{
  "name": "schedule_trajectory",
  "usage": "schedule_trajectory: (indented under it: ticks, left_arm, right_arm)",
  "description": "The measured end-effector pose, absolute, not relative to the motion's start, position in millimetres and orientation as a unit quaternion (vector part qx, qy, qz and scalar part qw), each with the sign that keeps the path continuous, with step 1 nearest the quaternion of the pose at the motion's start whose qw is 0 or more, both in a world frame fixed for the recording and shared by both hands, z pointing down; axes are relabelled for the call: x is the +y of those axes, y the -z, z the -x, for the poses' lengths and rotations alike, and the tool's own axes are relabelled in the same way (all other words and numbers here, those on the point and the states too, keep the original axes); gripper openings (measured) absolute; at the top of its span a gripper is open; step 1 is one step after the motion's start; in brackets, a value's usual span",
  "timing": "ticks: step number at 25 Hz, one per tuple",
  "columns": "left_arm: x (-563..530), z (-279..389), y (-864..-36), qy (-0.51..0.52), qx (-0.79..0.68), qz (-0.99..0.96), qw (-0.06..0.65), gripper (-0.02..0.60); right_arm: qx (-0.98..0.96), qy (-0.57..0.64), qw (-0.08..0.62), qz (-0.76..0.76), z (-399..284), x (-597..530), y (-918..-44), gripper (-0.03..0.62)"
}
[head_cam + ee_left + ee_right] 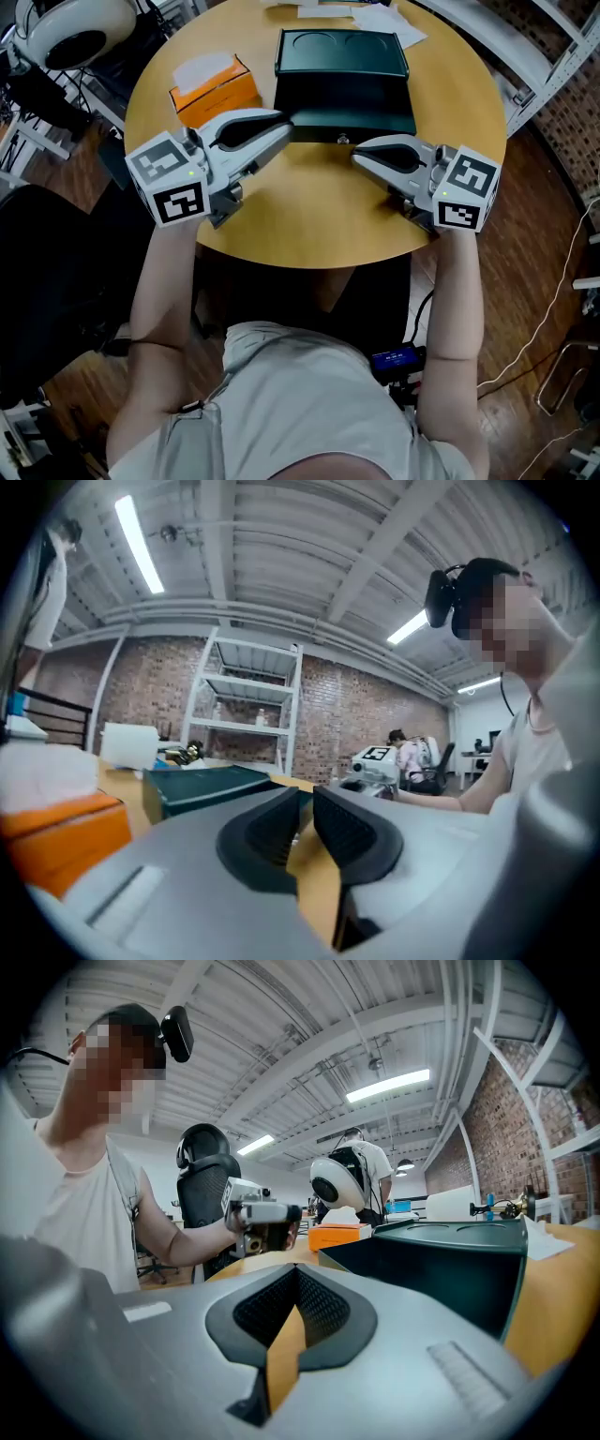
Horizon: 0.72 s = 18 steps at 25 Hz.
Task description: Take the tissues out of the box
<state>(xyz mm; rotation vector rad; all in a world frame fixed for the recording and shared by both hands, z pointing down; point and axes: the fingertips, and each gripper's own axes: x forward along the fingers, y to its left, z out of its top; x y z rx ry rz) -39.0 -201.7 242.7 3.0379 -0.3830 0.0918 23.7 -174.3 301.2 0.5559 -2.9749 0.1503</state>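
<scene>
L claw (284, 122) narrowly apart, empty, R claw (359, 156) tips together, empty, both over table (309, 220), orange tissue box (214, 91) near L

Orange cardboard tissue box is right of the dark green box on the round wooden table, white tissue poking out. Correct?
No: the orange cardboard tissue box sits left of the dark green box, as the head view shows. It is on the round wooden table, white tissue poking out.
</scene>
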Motion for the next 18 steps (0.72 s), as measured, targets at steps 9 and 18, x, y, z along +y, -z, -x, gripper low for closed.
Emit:
schedule_trajectory:
  ticks: [9, 18]
  left_arm:
    - [-175.8, -20.7, -295.8, -0.069, -0.07, -0.995, 0.009, 0.026]
    - [-176.2, -22.0, -296.1, -0.059, -0.058, -0.996, 0.028, 0.001]
  right_arm:
    - [-0.98, -0.049, 0.056, -0.182, -24.3, -174.6, -301.7, 0.002]
    - [-0.98, -0.05, 0.057, -0.183, -24.4, -174.6, -301.8, 0.002]
